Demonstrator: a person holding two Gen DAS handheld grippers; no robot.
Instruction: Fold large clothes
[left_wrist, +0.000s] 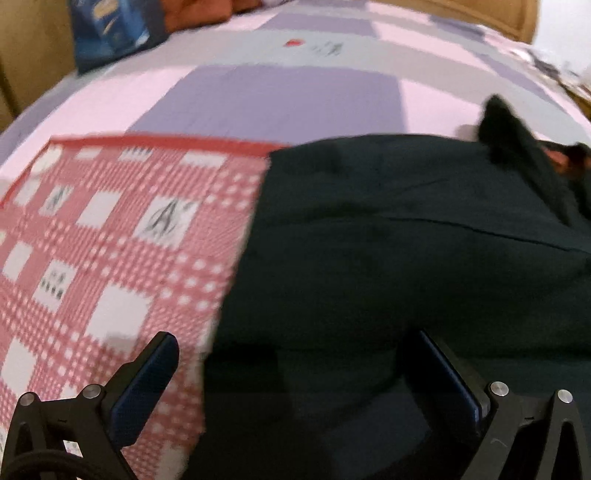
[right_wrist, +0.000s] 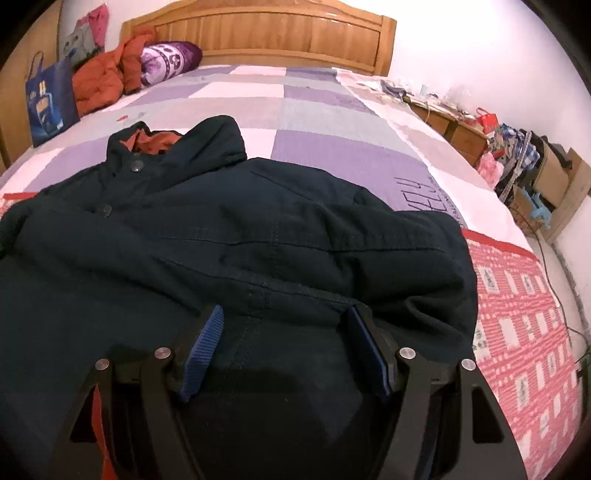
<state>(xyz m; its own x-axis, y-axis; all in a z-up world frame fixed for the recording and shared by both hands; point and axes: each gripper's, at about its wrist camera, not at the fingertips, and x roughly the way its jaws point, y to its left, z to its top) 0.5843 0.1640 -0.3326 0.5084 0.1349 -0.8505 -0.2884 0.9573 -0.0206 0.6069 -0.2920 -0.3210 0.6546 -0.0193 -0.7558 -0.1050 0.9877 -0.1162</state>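
Observation:
A large dark navy jacket (right_wrist: 236, 236) with an orange lining lies spread on the bed, collar toward the headboard. It also shows in the left wrist view (left_wrist: 406, 236), blurred. My right gripper (right_wrist: 286, 317) is open, its blue-padded jaws apart just above the jacket's lower part, holding nothing. My left gripper (left_wrist: 295, 347) is open over the jacket's left edge, one finger above the red checked blanket (left_wrist: 110, 236), the other above the dark cloth. Whether either gripper touches the cloth I cannot tell.
The bed has a pink, purple and grey checked sheet (right_wrist: 317, 122) and a wooden headboard (right_wrist: 266, 37). A blue bag (right_wrist: 50, 99), an orange coat (right_wrist: 103, 77) and a purple pillow (right_wrist: 170, 59) sit at the head. Cluttered furniture (right_wrist: 517, 147) stands to the right.

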